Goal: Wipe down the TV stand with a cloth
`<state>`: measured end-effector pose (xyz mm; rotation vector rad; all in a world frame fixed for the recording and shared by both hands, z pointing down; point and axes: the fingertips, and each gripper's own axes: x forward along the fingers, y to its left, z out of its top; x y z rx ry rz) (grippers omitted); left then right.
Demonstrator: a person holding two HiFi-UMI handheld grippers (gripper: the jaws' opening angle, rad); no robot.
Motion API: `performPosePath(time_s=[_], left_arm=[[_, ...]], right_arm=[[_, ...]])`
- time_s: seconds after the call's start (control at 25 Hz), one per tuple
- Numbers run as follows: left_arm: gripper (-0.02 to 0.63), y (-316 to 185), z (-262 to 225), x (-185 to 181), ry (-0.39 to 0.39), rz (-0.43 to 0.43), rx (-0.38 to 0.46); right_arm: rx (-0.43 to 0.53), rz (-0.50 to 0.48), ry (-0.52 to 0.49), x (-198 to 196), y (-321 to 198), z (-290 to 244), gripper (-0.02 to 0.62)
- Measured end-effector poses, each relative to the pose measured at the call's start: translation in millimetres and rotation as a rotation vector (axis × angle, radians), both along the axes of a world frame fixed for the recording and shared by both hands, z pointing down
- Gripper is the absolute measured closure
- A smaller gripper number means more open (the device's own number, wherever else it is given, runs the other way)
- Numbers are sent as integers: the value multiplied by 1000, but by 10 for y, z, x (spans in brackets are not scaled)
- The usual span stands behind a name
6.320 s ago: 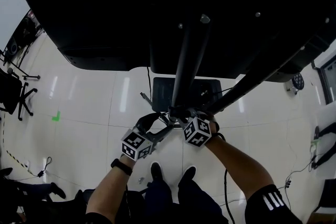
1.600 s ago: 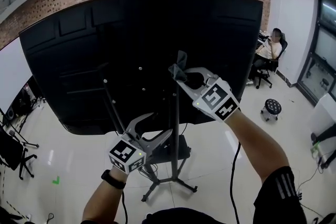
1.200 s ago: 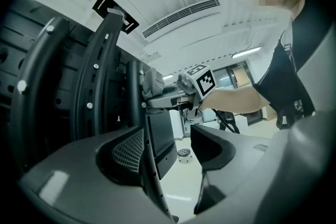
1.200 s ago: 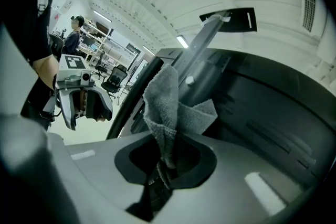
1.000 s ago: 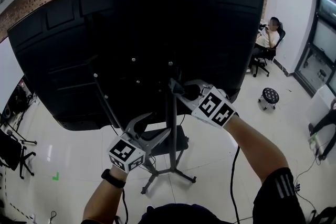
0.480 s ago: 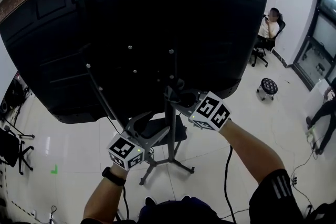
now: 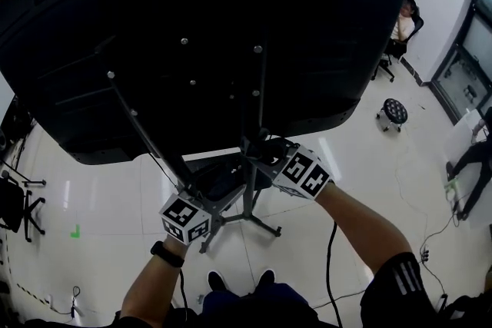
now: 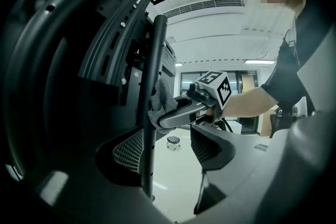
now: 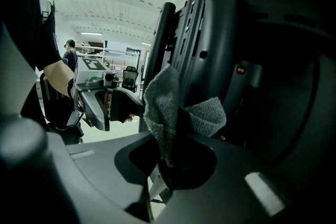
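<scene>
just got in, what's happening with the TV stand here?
A person is wiping the stand's upright pole behind the big black TV. The right gripper is shut on a grey cloth and holds it against the pole. The left gripper is open, with its fingers on either side of the same pole, lower down. Whether they touch it is unclear.

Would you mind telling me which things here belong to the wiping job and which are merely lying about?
Job: cloth, held by the right gripper; TV stand pole, between the jaws of the open left gripper.
Lying about: round stool; green floor mark; office chair.
</scene>
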<state>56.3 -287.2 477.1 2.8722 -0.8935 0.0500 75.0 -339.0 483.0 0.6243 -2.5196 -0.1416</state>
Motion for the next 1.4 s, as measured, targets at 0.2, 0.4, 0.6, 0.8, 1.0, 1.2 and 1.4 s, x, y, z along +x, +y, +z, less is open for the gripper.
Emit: performPosePath(time_s=[0.2,0.4,0.6,0.8,1.0,1.2,1.4], left_arm=[[304,-79,415,54,-2,7,-46],[304,-145,896,22,-30,-7,-106],[304,-191,1402,16,-48,-12,-162],[304,-171,1979,43,-70,-13,-229],[303,-168,2590,105,-88,-12,-289],[302,-208,3091,118,-82,-21,-342],[301,-162,3601,125,-89,-33,-409]], right_arm=[[-54,-5,12,0,-8,474,554],[-91,4,39,-24,9,965,554],[-147,16,65,-21,-12,1546,554],[-200,17,107,-13,21,2160,554],[-270,54,122,30,-3,2823,554],[-308,77,140,10,-11,3389,554],[-368,120,152,59,-7,3985,554]])
